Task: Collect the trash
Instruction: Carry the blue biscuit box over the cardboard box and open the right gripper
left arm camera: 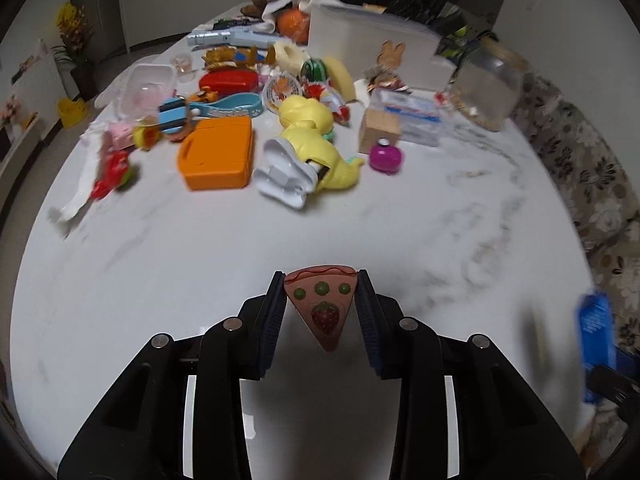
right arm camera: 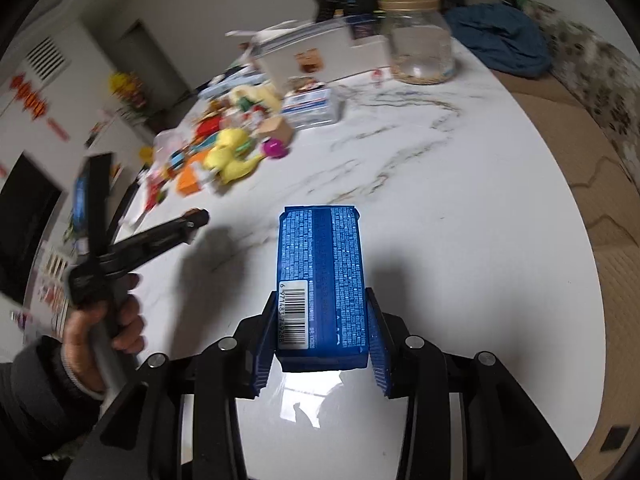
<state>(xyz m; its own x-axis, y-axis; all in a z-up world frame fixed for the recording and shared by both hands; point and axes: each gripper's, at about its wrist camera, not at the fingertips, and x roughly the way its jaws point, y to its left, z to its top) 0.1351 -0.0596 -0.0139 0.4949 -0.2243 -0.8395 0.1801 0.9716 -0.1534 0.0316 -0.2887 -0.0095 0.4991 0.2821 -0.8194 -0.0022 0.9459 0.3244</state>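
Above the marble table (left arm camera: 400, 216), the left gripper (left arm camera: 322, 304) clamps a toy pizza slice (left arm camera: 322, 308) and the right gripper (right arm camera: 322, 332) a blue packet (right arm camera: 320, 276), both lifted, while much clutter (left arm camera: 240, 120) remains uncollected.

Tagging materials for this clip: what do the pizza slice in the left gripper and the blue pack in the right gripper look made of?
Pizza slice: likely moulded plastic, matte with a slight sheen; raised toppings and a rounded crust rim suggest a toy. Blue pack: probably printed plastic film or coated card, glossy; dense print and a barcode label show, while its boxy edges leave the choice open.
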